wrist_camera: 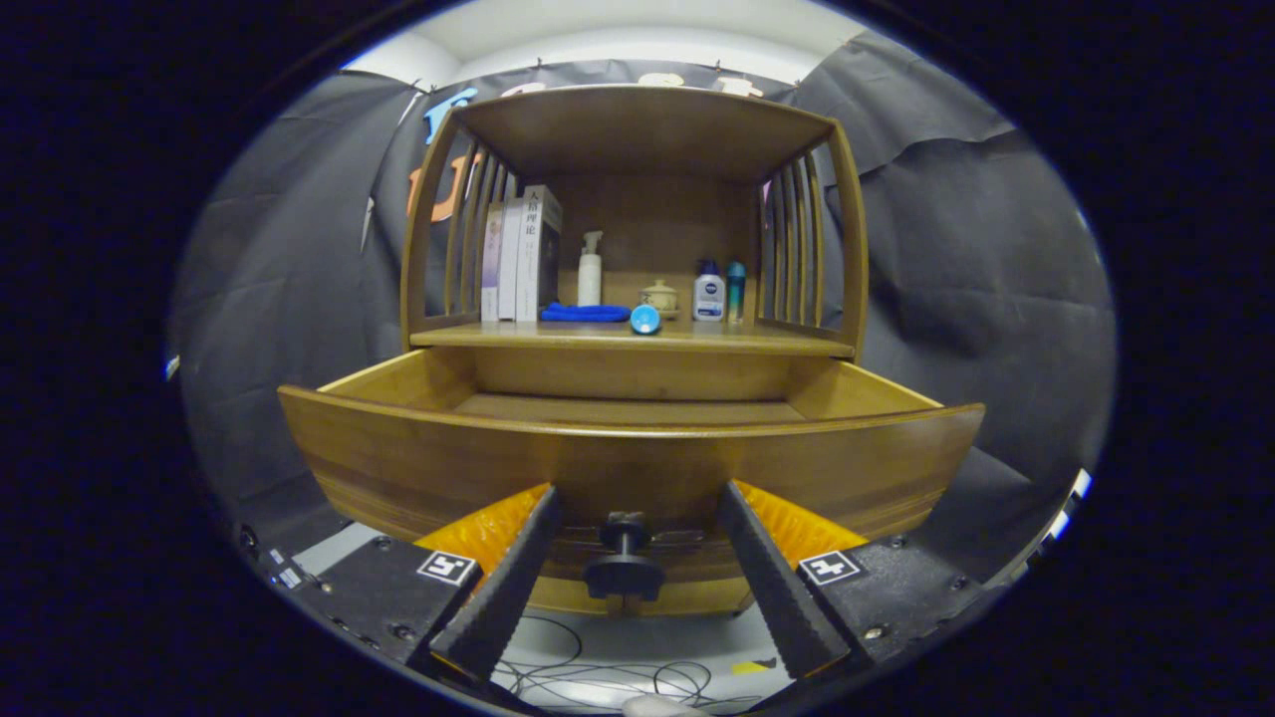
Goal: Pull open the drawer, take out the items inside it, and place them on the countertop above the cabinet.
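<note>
My fingers are standing spread wide apart, gripping nothing, with the dark knob of the drawer sitting between them and touching neither. I am looking straight at the drawer front, which is pulled out well clear of the wooden cabinet; the fingertips are reaching up against or just short of that front panel, and I cannot tell whether they are touching it. Over the front edge I am seeing part of the drawer's bare wooden floor, but the near part of the inside is hiding behind the panel, so I cannot tell what is lying there.

Beyond the drawer, the bench above it is carrying several things. A row of upright books is leaning against the left slatted side. Just beside them a white pump bottle is standing upright, with a folded blue cloth lying in front of it. A blue cylinder is lying on its side near the front edge, its round end facing me. Behind it a small lidded ceramic cup is sitting, and to the right a white bottle with a dark cap and a slim teal bottle are standing side by side. Cables are trailing on the pale floor under the drawer.
</note>
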`<state>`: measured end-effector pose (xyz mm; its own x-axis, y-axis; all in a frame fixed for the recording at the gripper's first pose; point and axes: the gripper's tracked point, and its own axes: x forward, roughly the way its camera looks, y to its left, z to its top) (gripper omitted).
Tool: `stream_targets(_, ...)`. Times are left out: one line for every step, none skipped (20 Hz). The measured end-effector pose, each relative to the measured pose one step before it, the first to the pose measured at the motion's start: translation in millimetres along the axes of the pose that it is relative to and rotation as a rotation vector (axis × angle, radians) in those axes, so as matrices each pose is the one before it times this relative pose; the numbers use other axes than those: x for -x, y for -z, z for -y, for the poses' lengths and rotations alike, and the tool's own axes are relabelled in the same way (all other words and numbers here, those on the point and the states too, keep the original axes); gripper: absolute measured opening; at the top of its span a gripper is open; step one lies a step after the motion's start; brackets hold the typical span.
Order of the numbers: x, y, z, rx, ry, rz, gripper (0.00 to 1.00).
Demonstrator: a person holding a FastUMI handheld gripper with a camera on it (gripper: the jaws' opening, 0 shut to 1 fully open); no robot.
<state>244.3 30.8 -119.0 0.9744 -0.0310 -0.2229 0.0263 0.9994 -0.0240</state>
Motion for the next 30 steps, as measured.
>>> stream_targets(1.31, 0.82, -0.39, -0.00476, -0.00072, 0.00836, 1.0)
stream_targets(-2.27, -0.49, -0.6, -0.00054, -0.00094, 0.00326, 1.0)
stream_targets(-1.5, -0.47, 0.78, 0.00129, -0.00253, 0.00949, 1.0)
stream_targets(-2.99, -0.94, -0.14, 0.00494, -0.00343, 0.00156, 1.0)
stream_targets(-6.52, -2.27, -0.48, 0.00215, -0.00405, 0.00219, 1.0)
stream_targets(-5.9, 0.38, 1.58, -0.00194, -0.00492, -0.00234, 1.0)
stream_targets(-4.76, -2.13, 0.22, -0.00495, -0.00236, 0.00028, 1.0)
stream_targets(-6.41, -2.03, -0.45, -0.0033, -0.00248, 0.00468, 1.0)
stream_targets(-6.75, -2.55, -0.4, 0.00702, 0.0036, 0.00901, 1.0)
stream_targets(-6.16, -3.33, 0.52, 0.00177, 0.00044, 0.01122, 1.0)
stream_targets(-6.18, -5.81, -1.1, -0.00525, -0.0001, 0.01882, 1.0)
stream_targets(-6.67, 4.1, -0.4, -0.00913, -0.00063, -0.02153, 1.0)
stream_targets(-4.37, -3.14, -1.34, -0.00958, 0.00221, 0.01706, 1.0)
stream_targets(-7.69, 1.67, 0.35, 0.00004, 0.00113, -0.01464, 1.0)
stream_targets(-6.39, -4.47, -0.07, -0.00054, 0.00208, 0.00728, 1.0)
stream_targets(-7.78, -0.04, -0.3, 0.00056, 0.00011, 0.0014, 1.0)
stream_targets(-6.08, -1.45, -0.6, 0.00025, -0.00016, 0.00181, 1.0)
stream_targets(-7.42, -0.91, 0.03, -0.00009, 0.00025, 0.01067, 1.0)
stream_targets(-6.12, -1.44, -0.53, 0.00108, 0.00042, 0.00447, 1.0)
stream_targets(-6.4, -0.23, 0.3, 0.00024, 0.00103, 0.00177, 1.0)
stream_targets(-6.19, -1.06, -0.91, -0.00499, 0.00068, -0.00052, 1.0)
stream_targets(-6.03, -0.55, -0.08, -0.00139, 0.00068, 0.00084, 1.0)
stream_targets(-5.79, -1.26, 0.14, 0.00077, -0.0001, 0.00219, 1.0)
stream_targets(-5.73, -0.52, -0.57, -0.0043, 0.00014, 0.00209, 1.0)
stream_targets(-5.27, -0.48, -1.06, -0.00713, -0.00124, 0.00472, 1.0)
stream_targets(-5.91, -0.53, -0.38, -0.0074, -0.00163, 0.00751, 1.0)
stream_targets(-5.28, -0.62, -0.36, -0.00598, -0.0012, 0.01135, 1.0)
stream_targets(-5.23, 0.44, 0.11, -0.00538, -0.00132, 0.00147, 1.0)
stream_targets(-4.23, -0.43, 0.13, -0.00442, -0.00151, 0.00159, 1.0)
stream_targets(-4.55, -0.32, -0.06, -0.00013, -0.0013, -0.00039, 1.0)
